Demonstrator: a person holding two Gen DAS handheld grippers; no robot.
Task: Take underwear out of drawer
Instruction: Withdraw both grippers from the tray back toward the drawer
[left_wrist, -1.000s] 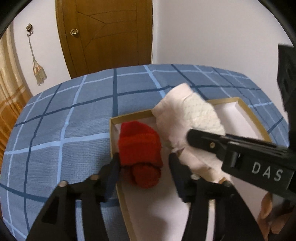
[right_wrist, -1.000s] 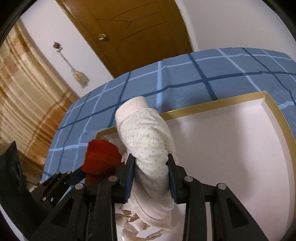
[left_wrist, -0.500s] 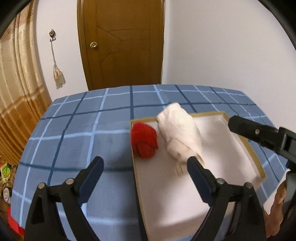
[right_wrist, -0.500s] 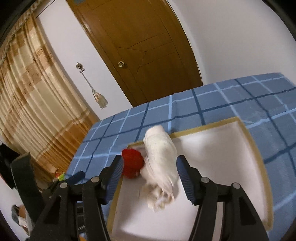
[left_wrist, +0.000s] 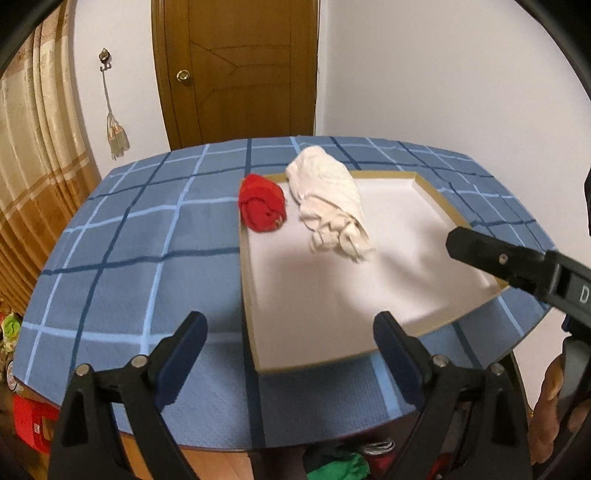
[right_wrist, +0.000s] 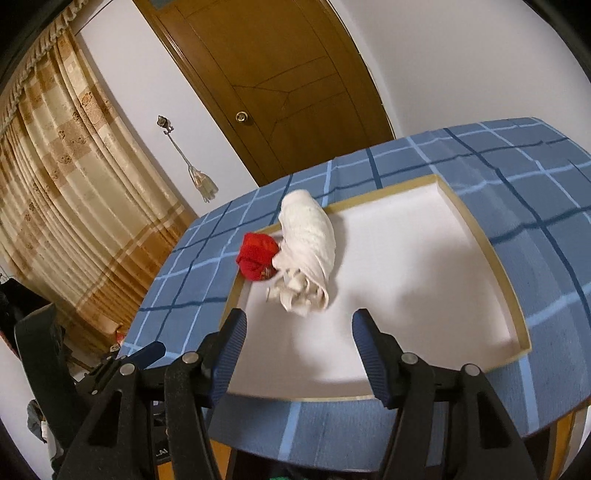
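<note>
A shallow white drawer tray with a tan rim (left_wrist: 436, 195) (right_wrist: 495, 254) lies on a table with a blue plaid cloth (left_wrist: 129, 258) (right_wrist: 535, 206). A rolled red underwear (left_wrist: 262, 202) (right_wrist: 257, 256) sits at the tray's far left corner. A rolled white underwear (left_wrist: 332, 199) (right_wrist: 308, 245) lies beside it, its far end over the rim. My left gripper (left_wrist: 290, 354) is open and empty, near the table's front edge. My right gripper (right_wrist: 299, 350) is open and empty, above the tray's near edge; it also shows in the left wrist view (left_wrist: 517, 262).
A brown wooden door (left_wrist: 240, 70) (right_wrist: 288, 85) stands behind the table. A beige curtain (right_wrist: 74, 192) hangs at the left. Red and green items (left_wrist: 29, 421) lie on the floor under the table edge.
My right gripper let go of the white roll and opened. My left gripper opened wide from around the red roll. Both pulled back and up from the tray.
</note>
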